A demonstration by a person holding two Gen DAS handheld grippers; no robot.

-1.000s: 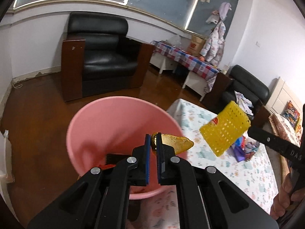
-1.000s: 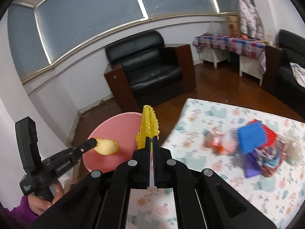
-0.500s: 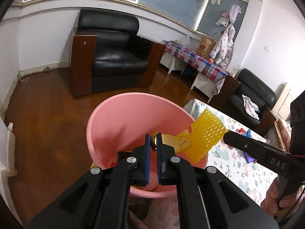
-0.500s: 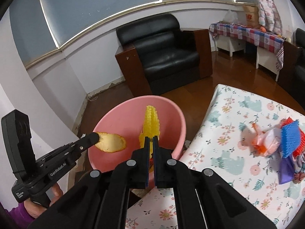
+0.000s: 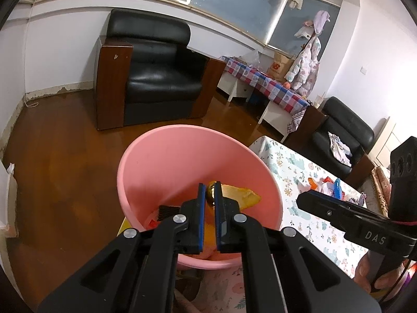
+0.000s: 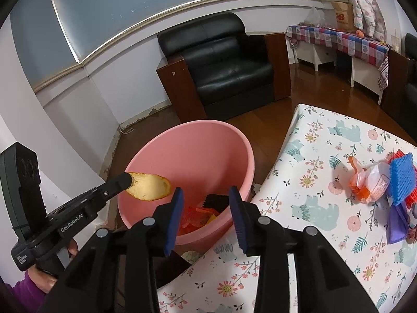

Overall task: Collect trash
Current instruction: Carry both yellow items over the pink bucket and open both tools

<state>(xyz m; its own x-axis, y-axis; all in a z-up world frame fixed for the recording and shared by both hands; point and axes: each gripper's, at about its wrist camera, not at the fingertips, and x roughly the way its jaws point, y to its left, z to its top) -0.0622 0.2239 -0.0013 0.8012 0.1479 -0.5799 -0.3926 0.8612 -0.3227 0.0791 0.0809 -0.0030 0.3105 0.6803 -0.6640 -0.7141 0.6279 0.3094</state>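
Note:
A pink bucket (image 5: 182, 156) stands on the floor by the table corner; it also shows in the right wrist view (image 6: 192, 154). My left gripper (image 5: 210, 190) is shut on a yellow peel (image 5: 245, 197) and holds it over the bucket; the peel (image 6: 148, 190) shows at the bucket's left rim in the right wrist view. My right gripper (image 6: 206, 195) is open and empty above the bucket's near rim. Black, orange and yellow trash (image 6: 206, 215) lies in the bucket bottom.
The floral table (image 6: 325, 234) carries a pile of wrappers, a blue mesh pad (image 6: 401, 174) and an orange bag (image 6: 359, 180) at the right. A black armchair (image 5: 151, 78) stands behind the bucket on the wooden floor.
My right gripper carried the yellow mesh pad over the bucket, opened and let it go. My left gripper moved further over the bucket with the peel.

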